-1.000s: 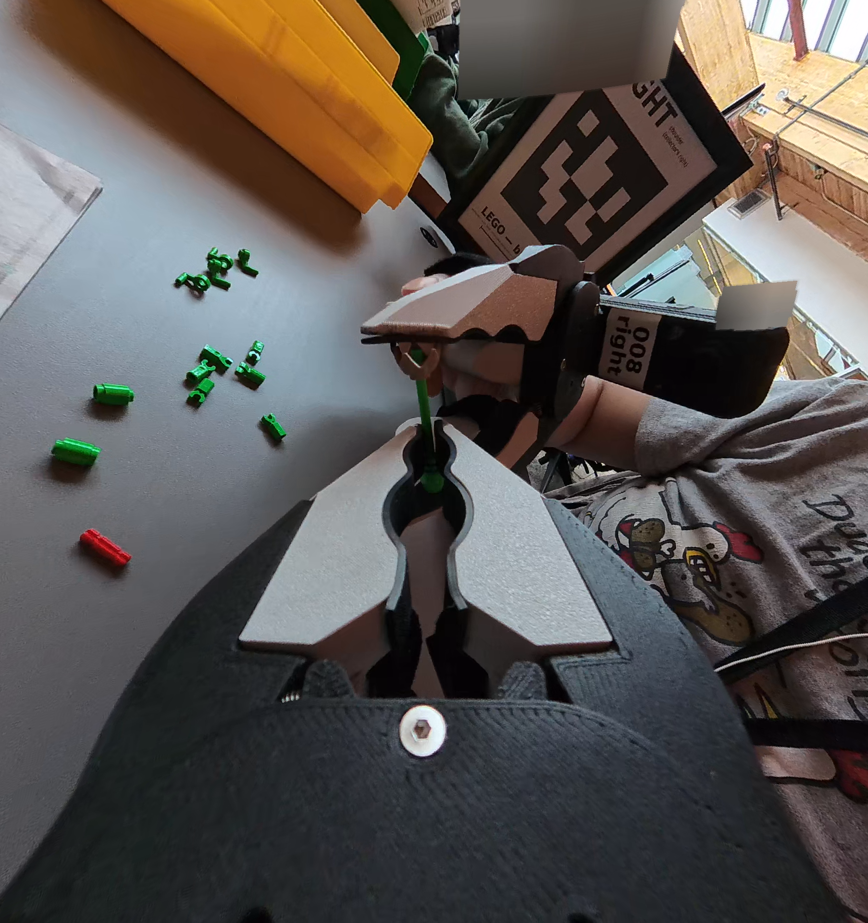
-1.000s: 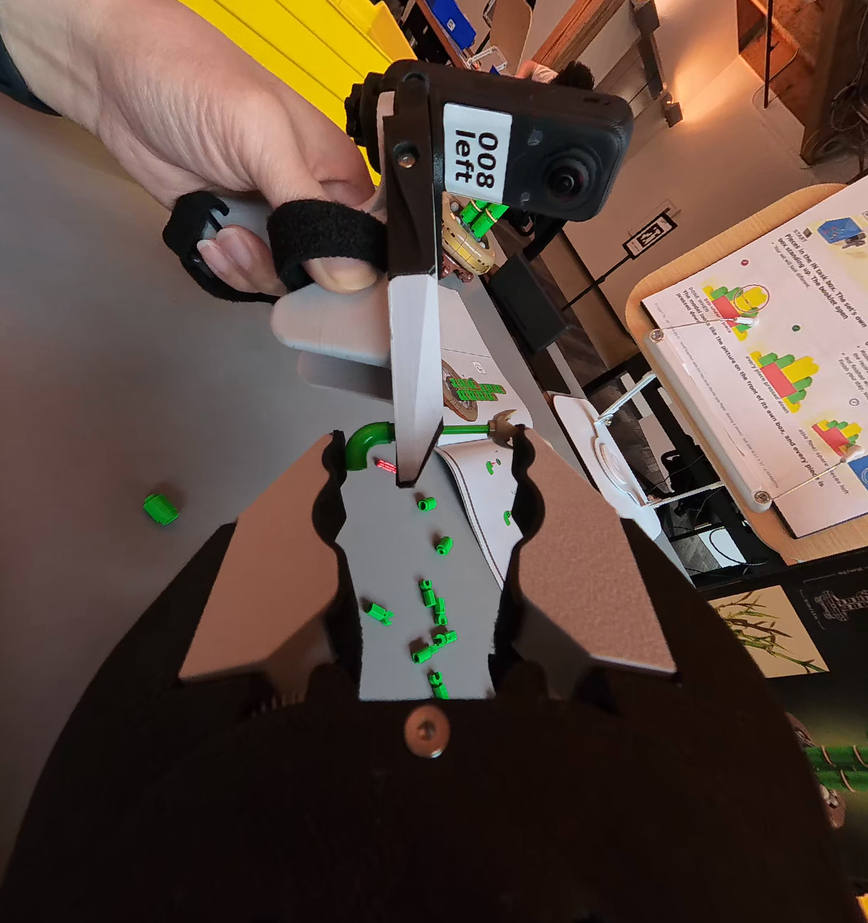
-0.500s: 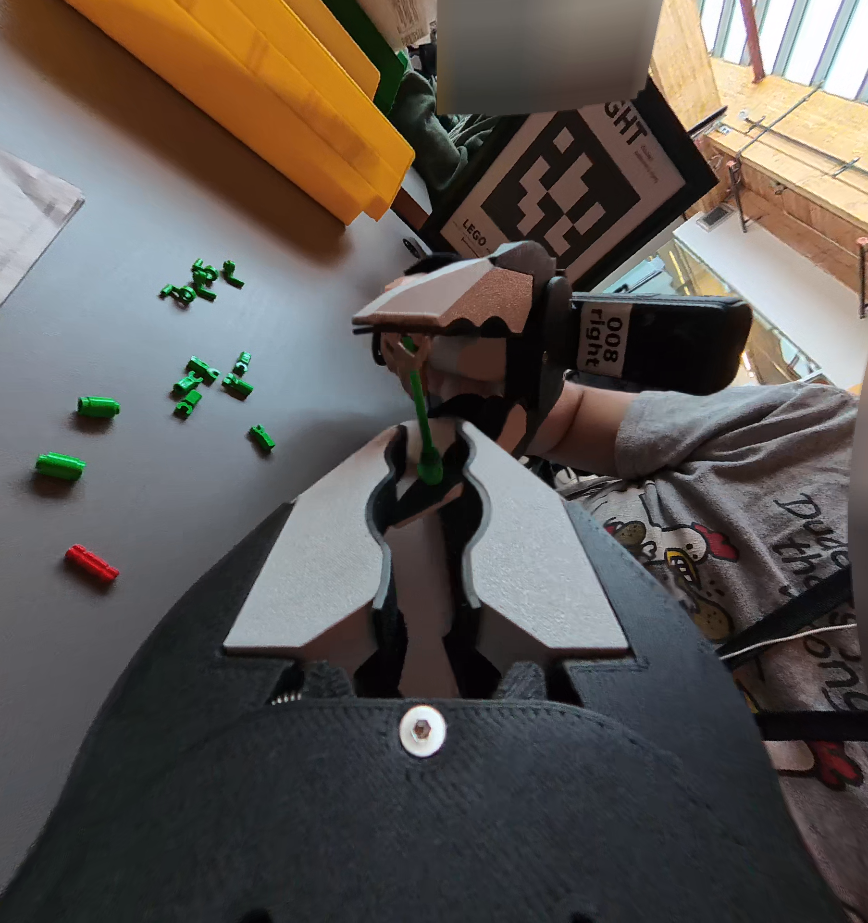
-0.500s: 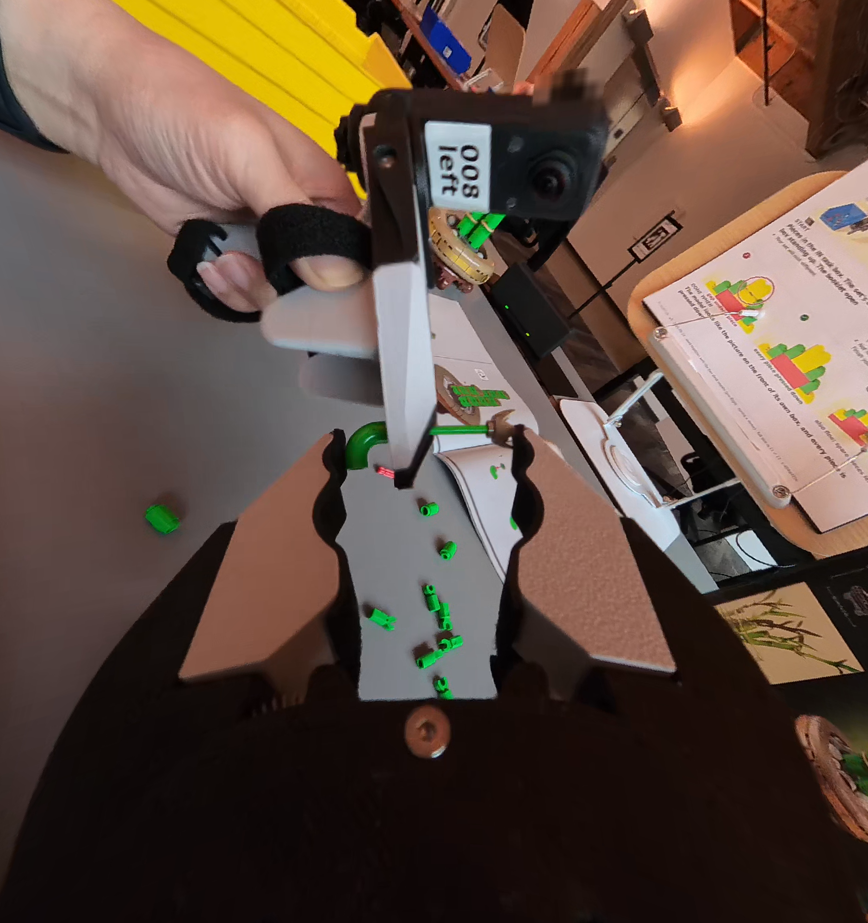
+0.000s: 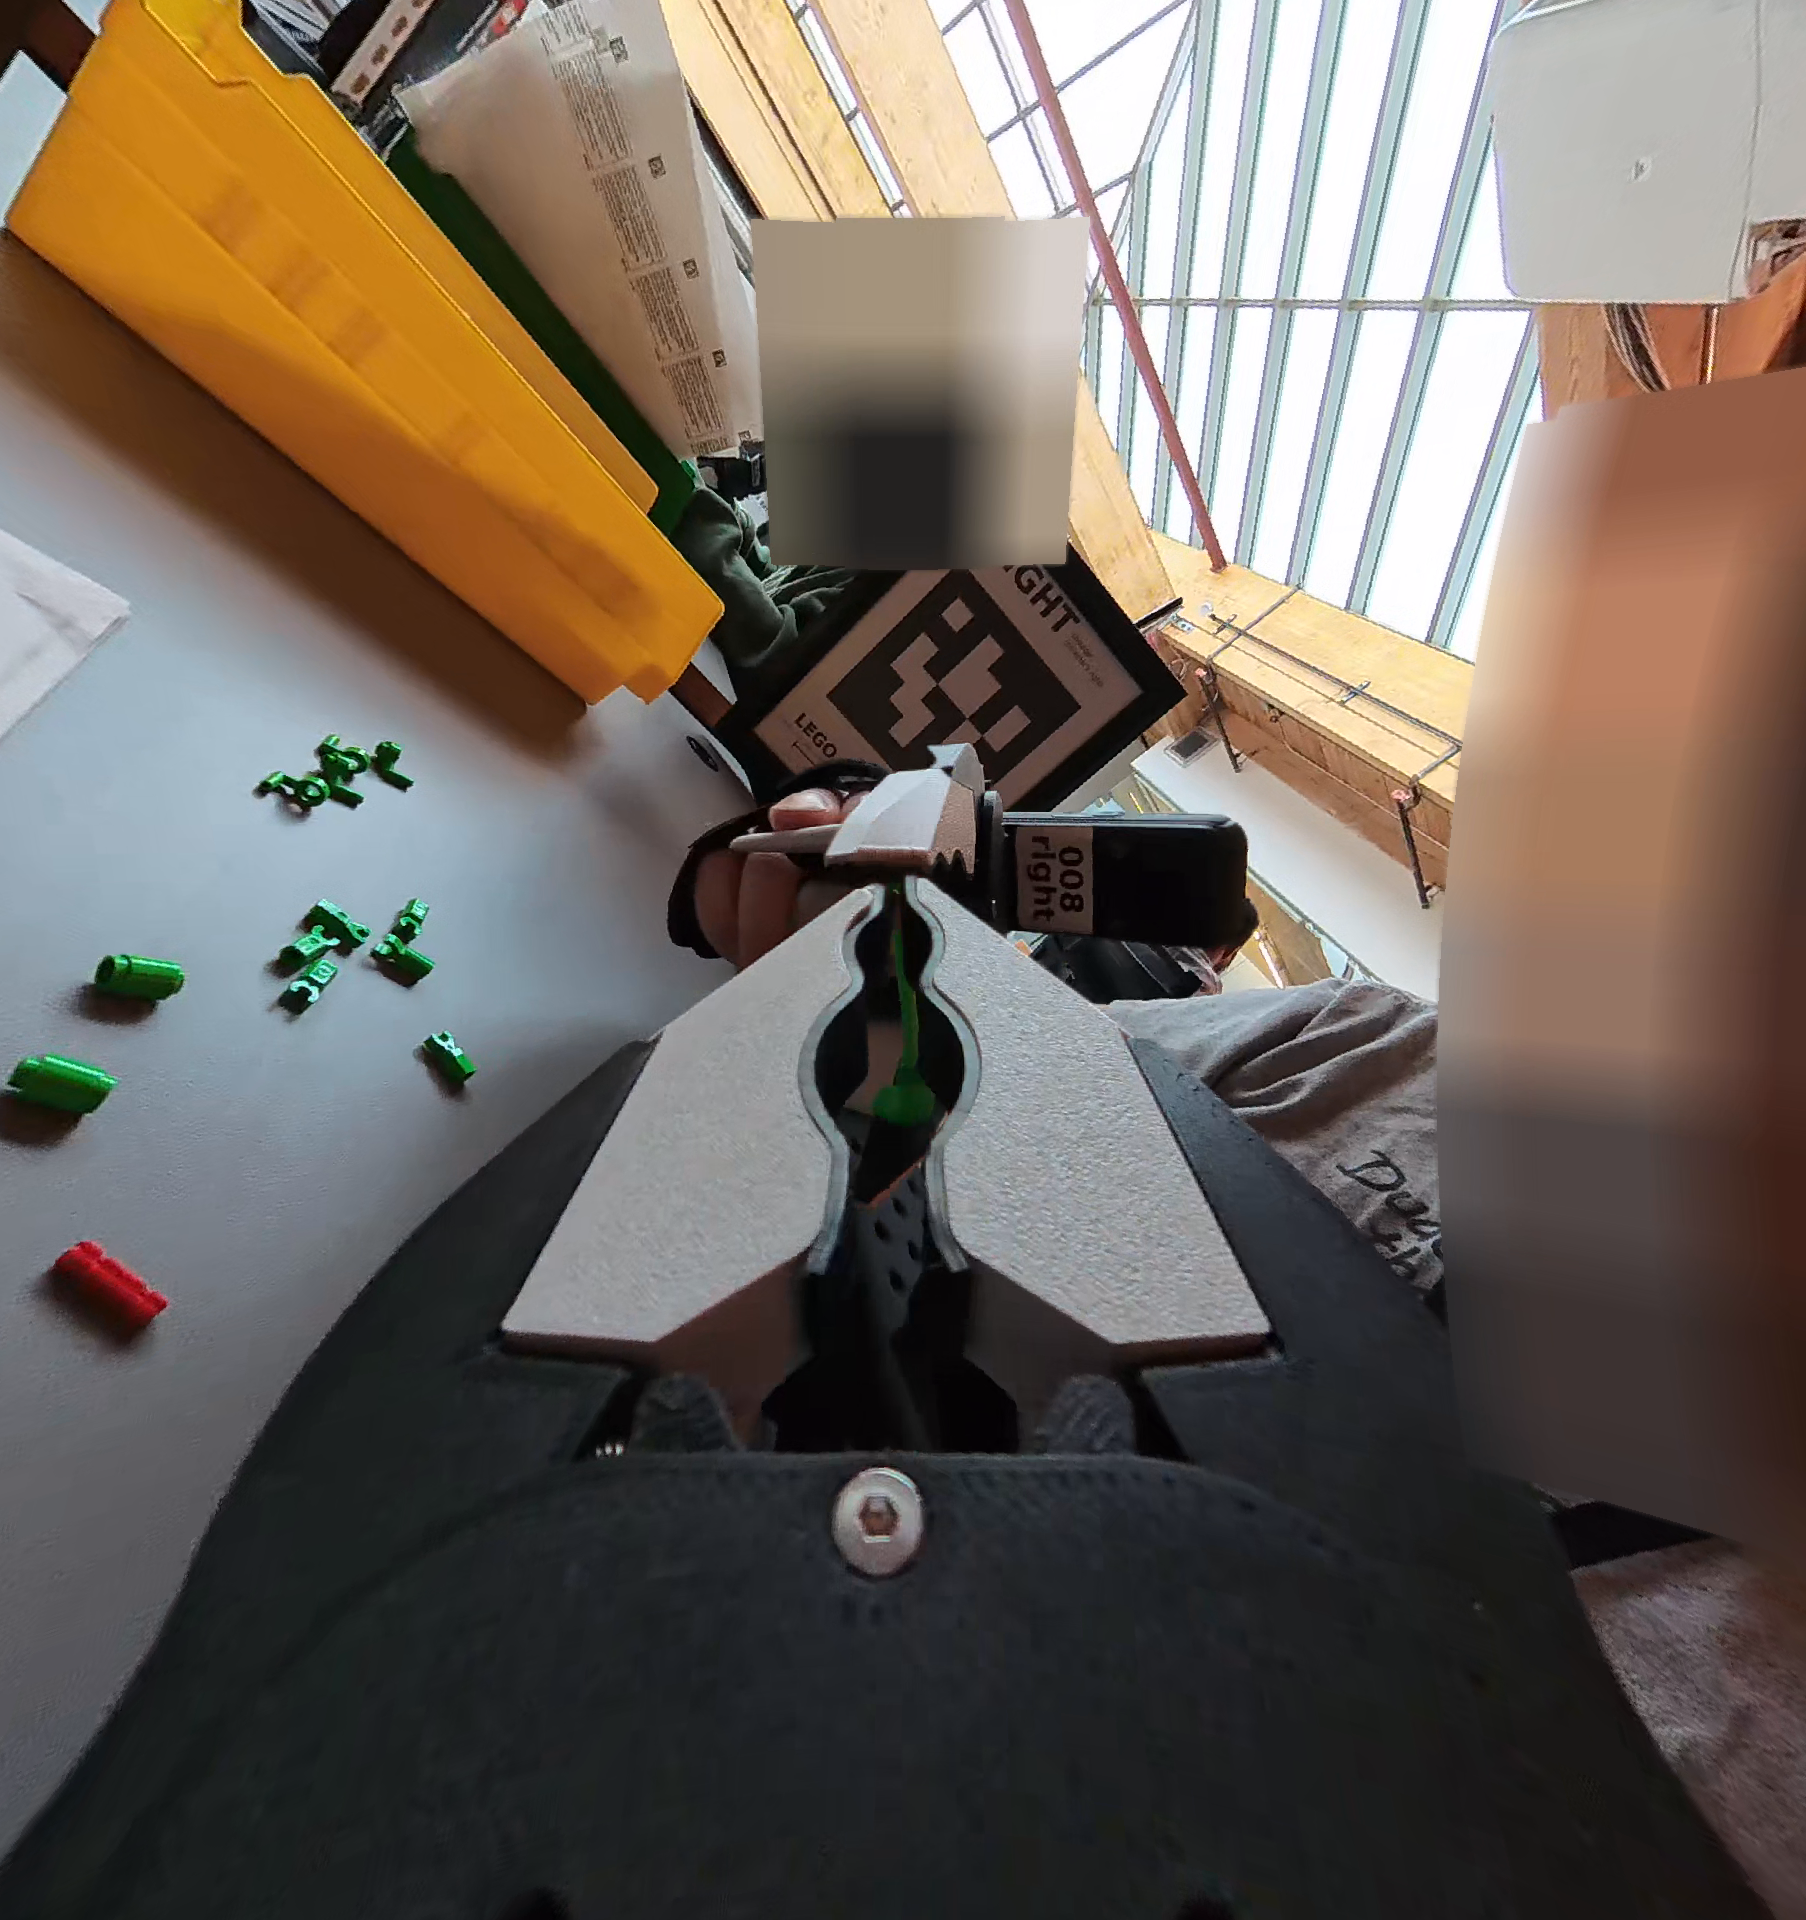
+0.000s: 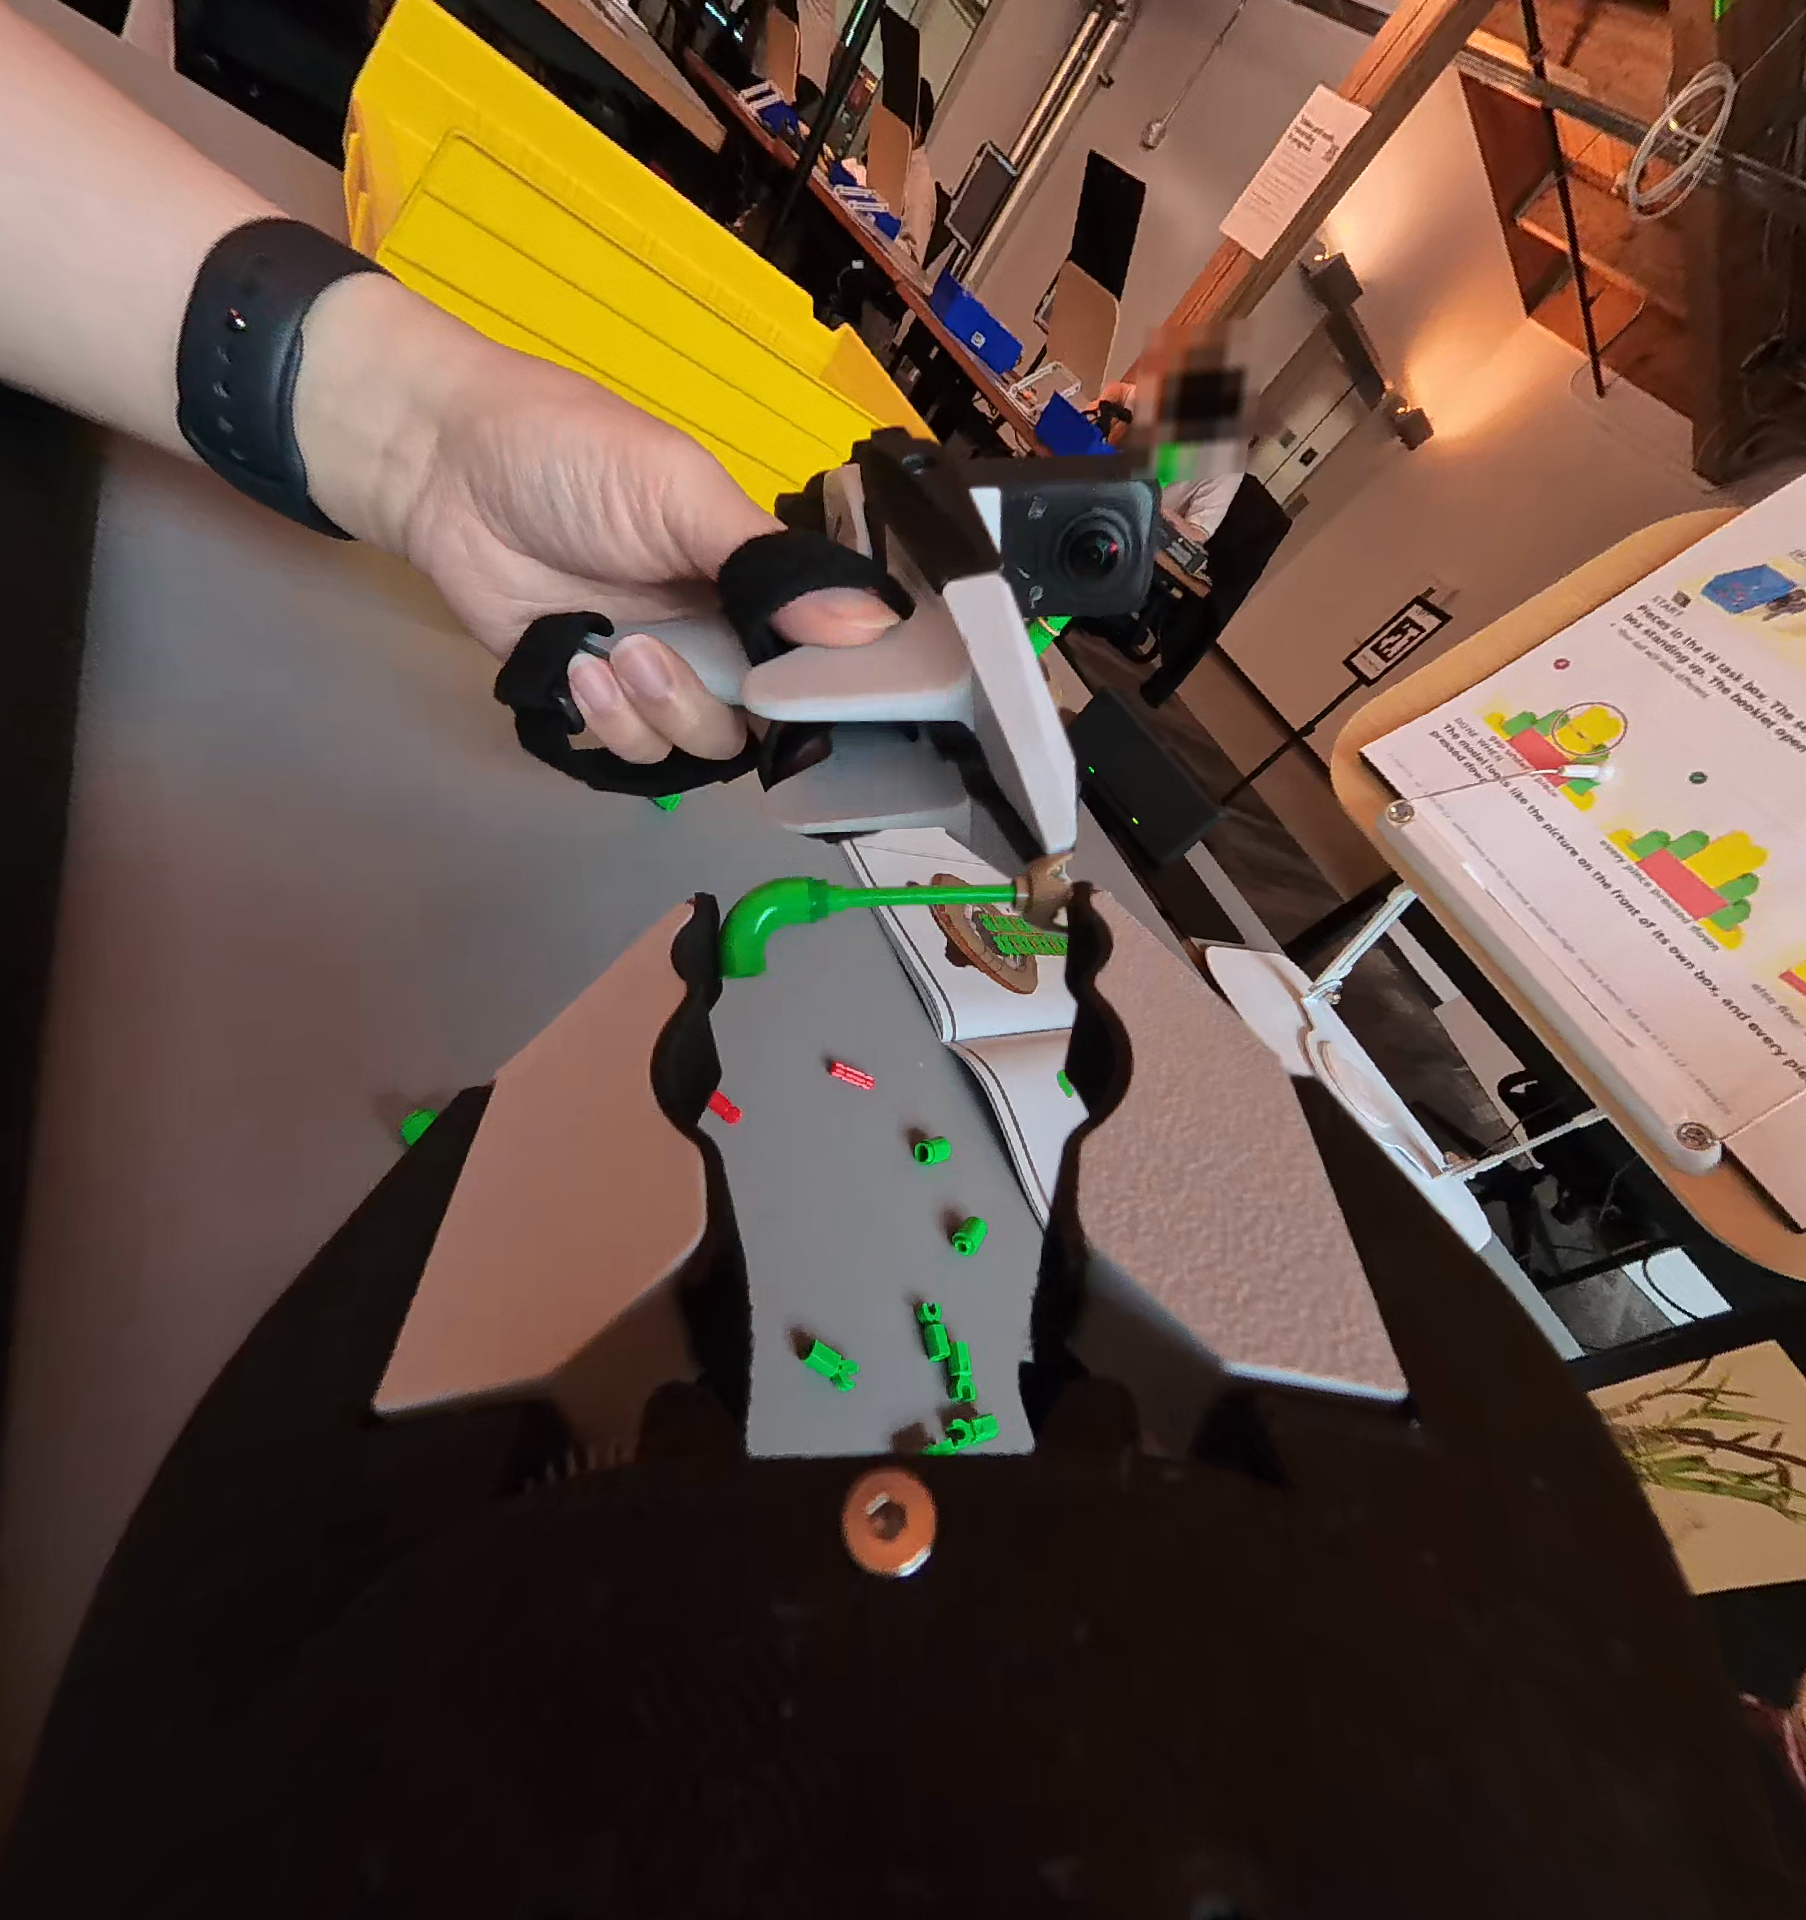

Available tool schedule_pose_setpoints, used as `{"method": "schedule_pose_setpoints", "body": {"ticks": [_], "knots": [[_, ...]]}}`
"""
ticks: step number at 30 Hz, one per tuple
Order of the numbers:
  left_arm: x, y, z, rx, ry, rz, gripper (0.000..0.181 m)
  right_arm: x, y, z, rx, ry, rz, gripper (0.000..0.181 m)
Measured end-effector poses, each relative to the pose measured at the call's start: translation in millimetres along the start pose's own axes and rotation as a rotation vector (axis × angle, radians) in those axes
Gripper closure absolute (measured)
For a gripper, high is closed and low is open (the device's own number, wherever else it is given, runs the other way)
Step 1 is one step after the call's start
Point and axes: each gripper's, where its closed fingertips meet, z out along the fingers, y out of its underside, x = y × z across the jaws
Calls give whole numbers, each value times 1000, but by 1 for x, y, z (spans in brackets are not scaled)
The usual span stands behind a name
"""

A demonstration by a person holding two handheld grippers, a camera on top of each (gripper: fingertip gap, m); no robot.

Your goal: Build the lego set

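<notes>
We are clamping a thin green stem [image 5: 905, 997] in the left gripper [image 5: 897, 914] while the right gripper [image 6: 891, 920], spread wide across it, is holding it end to end, so we should be keeping it straight.

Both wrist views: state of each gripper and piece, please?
left gripper: nearly shut around the green rod; grip unclear
right gripper: wide, green rod held end to end between its fingertips
green rod: clear of the table, elbow fitted
loose pieces: lying on table
booklet: open
</notes>
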Motion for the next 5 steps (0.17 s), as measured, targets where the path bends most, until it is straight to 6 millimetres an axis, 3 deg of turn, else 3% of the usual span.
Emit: {"method": "schedule_pose_setpoints", "body": {"ticks": [5], "knots": [[-2, 0, 0, 5, -13, -1, 181, 0, 2, 1, -14, 8, -18, 116]]}}
